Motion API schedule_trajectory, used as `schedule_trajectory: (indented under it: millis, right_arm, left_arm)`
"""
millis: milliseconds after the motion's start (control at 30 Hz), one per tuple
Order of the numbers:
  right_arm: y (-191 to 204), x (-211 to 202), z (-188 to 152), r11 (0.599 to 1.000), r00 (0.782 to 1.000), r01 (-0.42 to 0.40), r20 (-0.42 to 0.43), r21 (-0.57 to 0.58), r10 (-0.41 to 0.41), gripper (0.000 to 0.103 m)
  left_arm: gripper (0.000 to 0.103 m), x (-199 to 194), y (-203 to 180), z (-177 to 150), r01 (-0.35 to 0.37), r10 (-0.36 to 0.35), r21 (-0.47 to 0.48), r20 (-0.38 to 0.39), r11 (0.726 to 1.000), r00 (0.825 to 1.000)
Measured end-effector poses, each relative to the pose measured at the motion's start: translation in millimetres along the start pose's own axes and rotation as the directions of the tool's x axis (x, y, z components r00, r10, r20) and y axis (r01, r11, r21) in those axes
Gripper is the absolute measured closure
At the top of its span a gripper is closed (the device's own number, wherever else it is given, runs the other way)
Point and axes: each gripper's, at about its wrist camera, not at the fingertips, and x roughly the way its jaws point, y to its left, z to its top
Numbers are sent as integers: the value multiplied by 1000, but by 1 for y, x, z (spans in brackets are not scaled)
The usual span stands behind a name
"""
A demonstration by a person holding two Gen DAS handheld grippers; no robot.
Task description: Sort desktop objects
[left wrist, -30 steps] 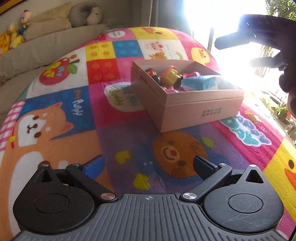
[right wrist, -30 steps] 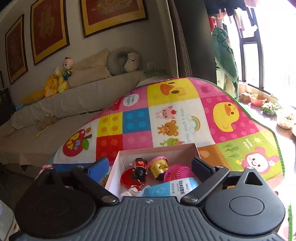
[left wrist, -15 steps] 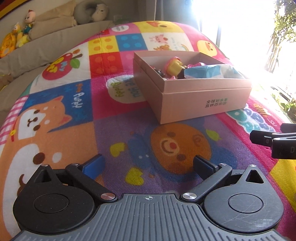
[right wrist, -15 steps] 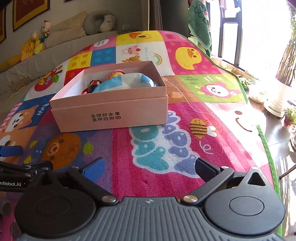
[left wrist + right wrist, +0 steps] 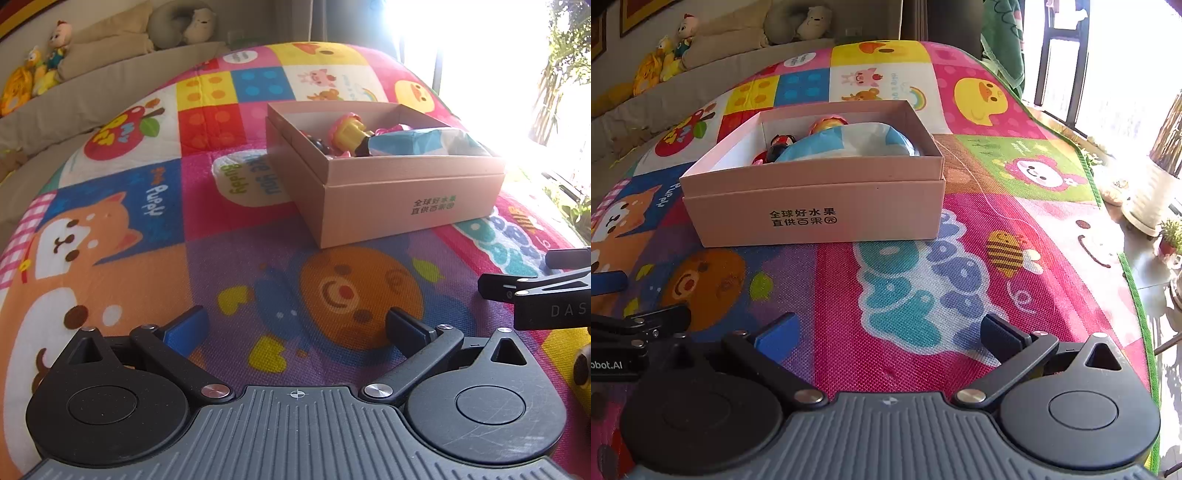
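Observation:
A pink cardboard box stands on the colourful play mat; it also shows in the right wrist view. Inside lie a blue and white packet, a yellow and pink toy and a small dark figure. My left gripper is open and empty, low over the mat in front of the box. My right gripper is open and empty, low over the mat to the right of the left one. Its fingertips show at the right edge of the left wrist view.
A beige sofa with plush toys and a neck pillow lies behind the mat. The mat's green edge drops to a floor with potted plants by a bright window.
My right gripper has come down from above the box to low over the mat in front of it. My left gripper has moved slightly closer to the mat.

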Motion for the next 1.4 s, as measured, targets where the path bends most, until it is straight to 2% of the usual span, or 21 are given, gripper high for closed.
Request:
schedule_trajectory:
  millis: [233,400,1400]
  right_arm:
    - [-5,8,1,998,997,-55,43,-35,57,0]
    - [-2,6,-1,999,998,-33,56,-16,34,0]
    - [-3,5,-1,999,998,-33,60,-14,34,0]
  left_arm:
    - [0,0,0,0,-1,1,0,0,1000,1000]
    - [0,0,0,0,-1,1,0,0,1000,1000]
    - [0,0,-1,1,-3,3,2,1,1000,1000]
